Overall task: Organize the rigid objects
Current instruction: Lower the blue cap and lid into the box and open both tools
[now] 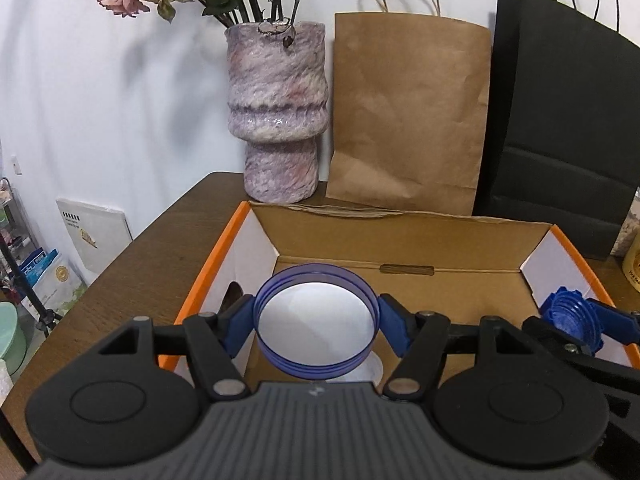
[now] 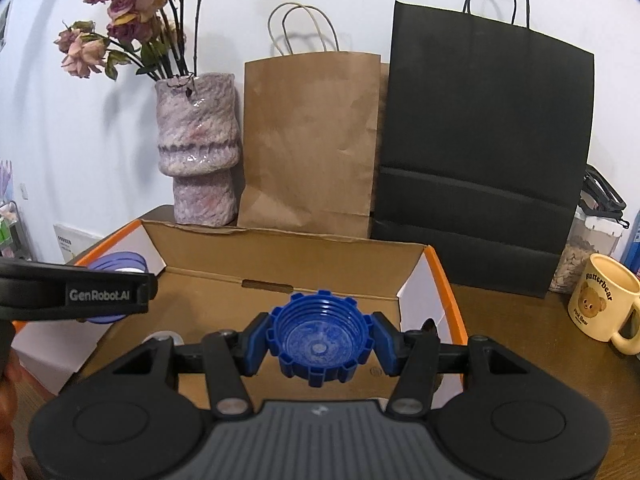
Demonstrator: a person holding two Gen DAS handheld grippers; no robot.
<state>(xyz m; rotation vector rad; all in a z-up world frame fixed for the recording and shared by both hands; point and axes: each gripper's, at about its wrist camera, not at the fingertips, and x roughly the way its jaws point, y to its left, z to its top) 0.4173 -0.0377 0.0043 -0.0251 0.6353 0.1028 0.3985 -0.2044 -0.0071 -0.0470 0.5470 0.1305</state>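
Over cardboard box (image 1: pixel 404 240) — both grippers (image 1: pixel 316 322) (image 2: pixel 320 338) clamp lids.

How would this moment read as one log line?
left tongs: shut on purple lid | right tongs: shut on blue cap | both over cardboard box

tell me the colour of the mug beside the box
Cream-yellow mug with a bear print, best seen in the right wrist view.

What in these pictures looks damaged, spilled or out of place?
Little stands out. The cardboard box has a ragged, torn back edge, and the roses in the vase look wilted. Nothing is spilled; both lids sit squarely between their gripper pads.
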